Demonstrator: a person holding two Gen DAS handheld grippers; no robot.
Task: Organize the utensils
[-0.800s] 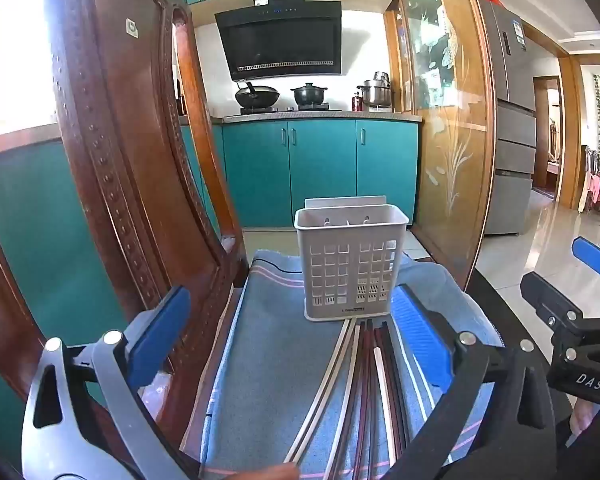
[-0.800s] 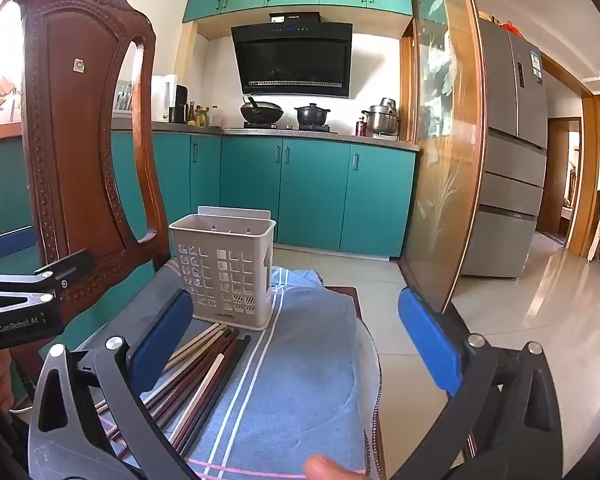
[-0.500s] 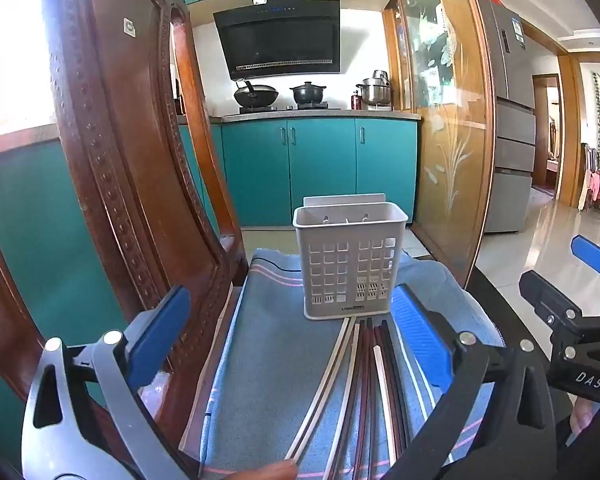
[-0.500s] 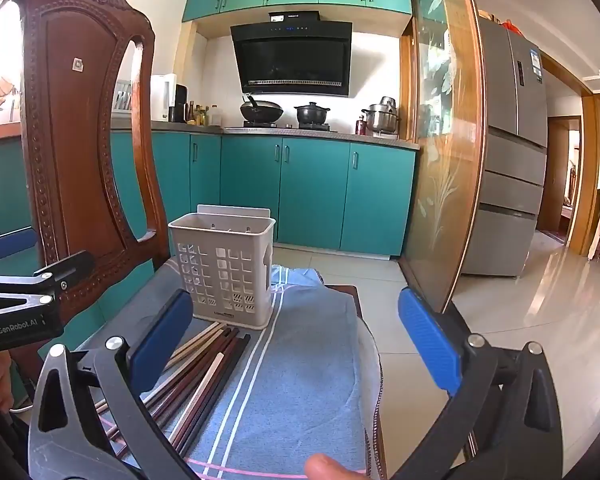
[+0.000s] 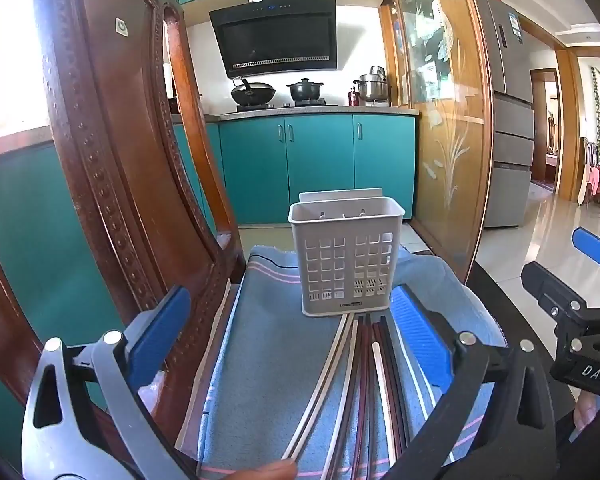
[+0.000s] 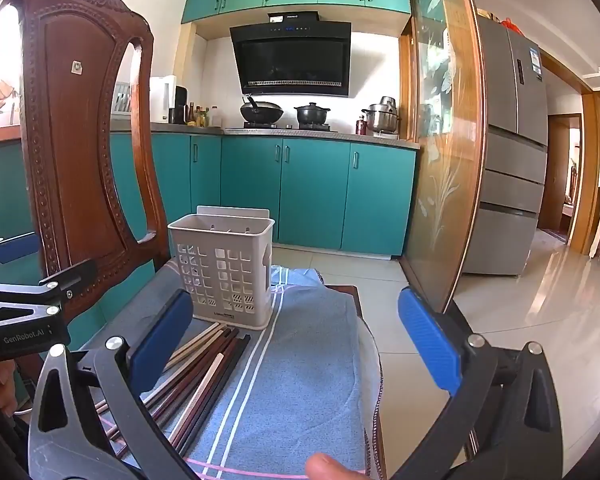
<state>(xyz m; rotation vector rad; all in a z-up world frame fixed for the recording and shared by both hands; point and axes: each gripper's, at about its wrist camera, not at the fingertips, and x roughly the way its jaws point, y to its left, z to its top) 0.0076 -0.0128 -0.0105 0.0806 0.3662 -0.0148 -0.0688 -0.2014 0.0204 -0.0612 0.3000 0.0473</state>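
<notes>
A white slotted utensil basket [image 5: 346, 256] stands upright on a blue striped cloth [image 5: 268, 344] spread over the table [image 6: 354, 290], with a bundle of chopsticks [image 5: 364, 384] lying flat on the cloth just in front of it, their far tips touching or nearly touching the basket's base. The chopsticks, some pale and some dark red-brown, fan slightly toward the cameras. The left hand-held gripper [image 5: 292, 340] hovers above the chopsticks with its blue pads spread wide, holding nothing. The right hand-held gripper [image 6: 296, 340] hangs over the cloth to the right of the bundle, likewise wide open and empty. A carved wooden chair [image 6: 80, 152] stands to the left of the cloth. Teal kitchen cabinets [image 6: 312, 196] and a black range hood [image 6: 292, 60] fill the background.
</notes>
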